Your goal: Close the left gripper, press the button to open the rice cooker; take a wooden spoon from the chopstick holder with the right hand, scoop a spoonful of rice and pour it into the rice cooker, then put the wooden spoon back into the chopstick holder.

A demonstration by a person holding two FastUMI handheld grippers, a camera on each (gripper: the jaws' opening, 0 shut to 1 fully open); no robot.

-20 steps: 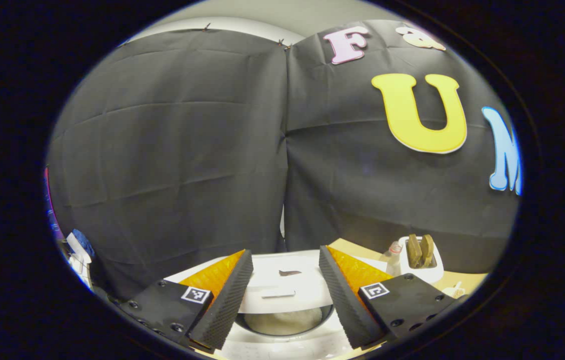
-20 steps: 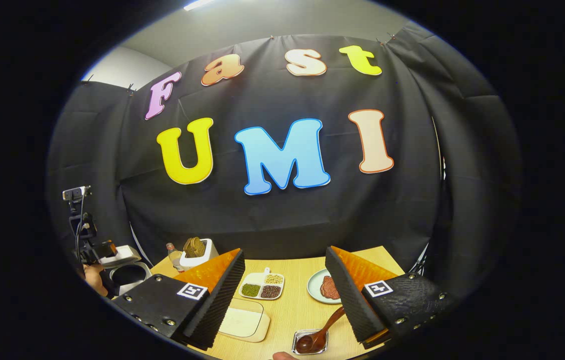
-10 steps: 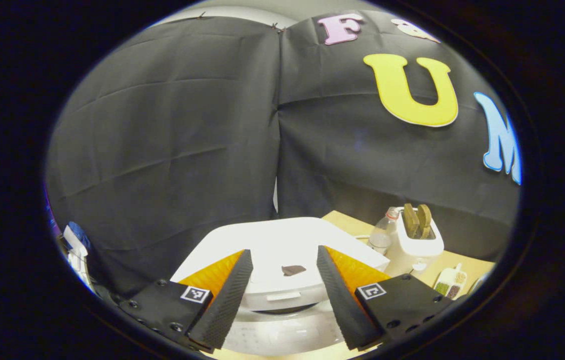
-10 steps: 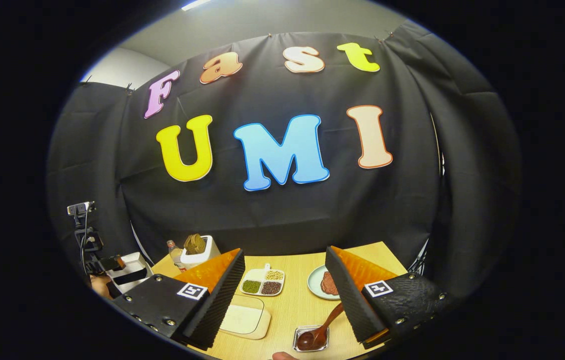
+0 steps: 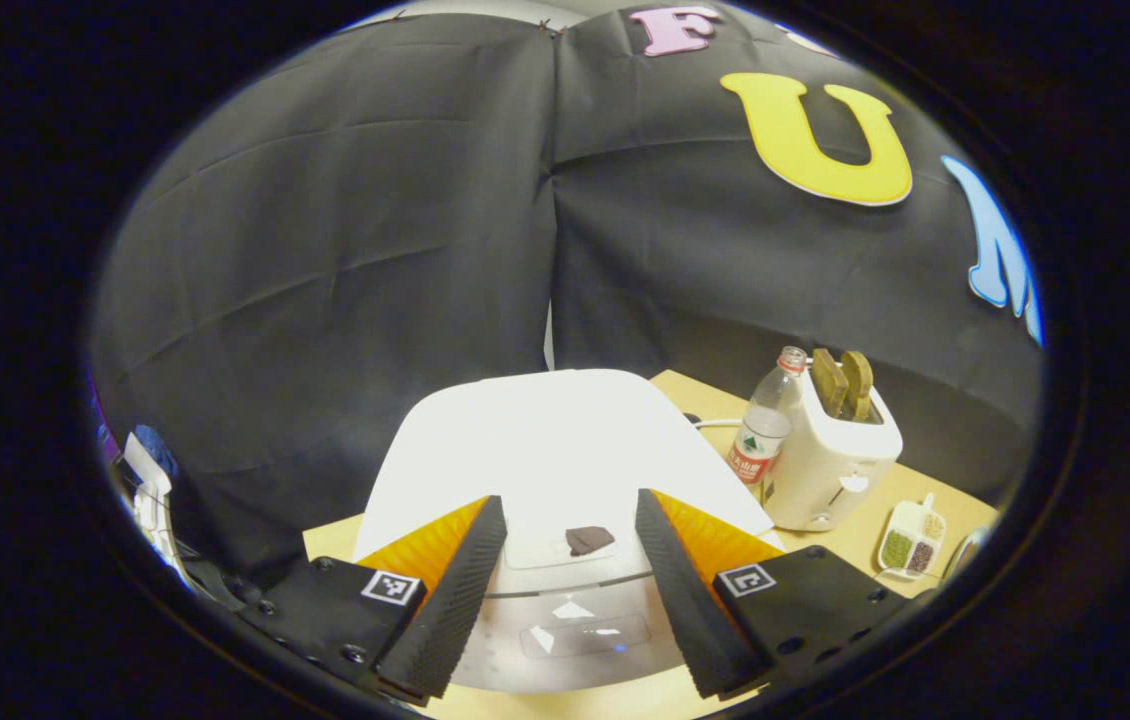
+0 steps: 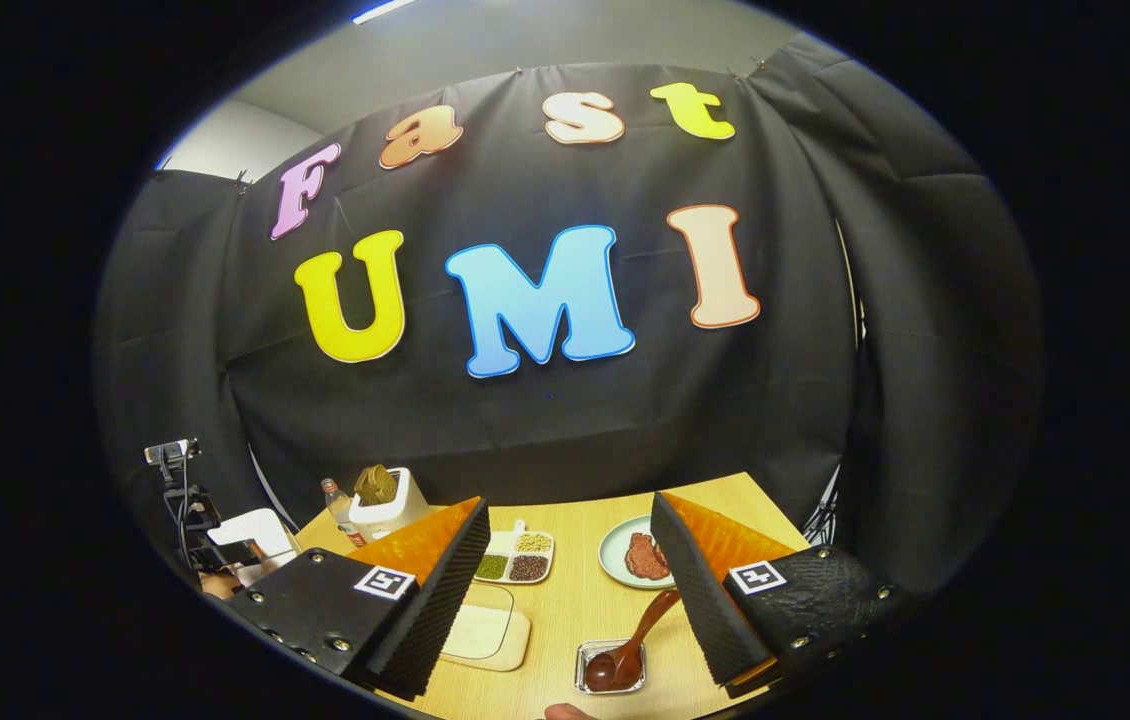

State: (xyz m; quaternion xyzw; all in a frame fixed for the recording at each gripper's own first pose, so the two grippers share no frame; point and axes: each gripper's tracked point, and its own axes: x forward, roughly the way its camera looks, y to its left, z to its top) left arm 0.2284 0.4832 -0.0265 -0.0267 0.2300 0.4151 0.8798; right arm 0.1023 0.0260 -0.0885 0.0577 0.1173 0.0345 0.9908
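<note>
The white rice cooker (image 5: 555, 440) stands right in front of my left gripper (image 5: 568, 502), its lid down flat over the pot. The left gripper is open, a finger on either side of the dark button (image 5: 589, 540) on the cooker's front. The white chopstick holder (image 5: 830, 460) with wooden utensils stands to the cooker's right. My right gripper (image 6: 570, 503) hangs open above the table with nothing between its fingers. Below it a dark brown spoon (image 6: 630, 645) rests with its bowl in a small metal tray (image 6: 585, 682). A shallow dish of rice (image 6: 485, 632) lies left of the tray.
A plastic bottle (image 5: 763, 425) stands between the cooker and the holder. A divided dish of beans (image 6: 513, 565) and a plate with meat (image 6: 637, 555) sit mid-table. The other gripper's rig (image 6: 187, 490) and a hand (image 6: 217, 585) show far left in the right gripper view.
The cooker's lid has come down from raised, with the pot showing, to flat over the pot. The left gripper view rose above the cooker. The right gripper barely shifted.
</note>
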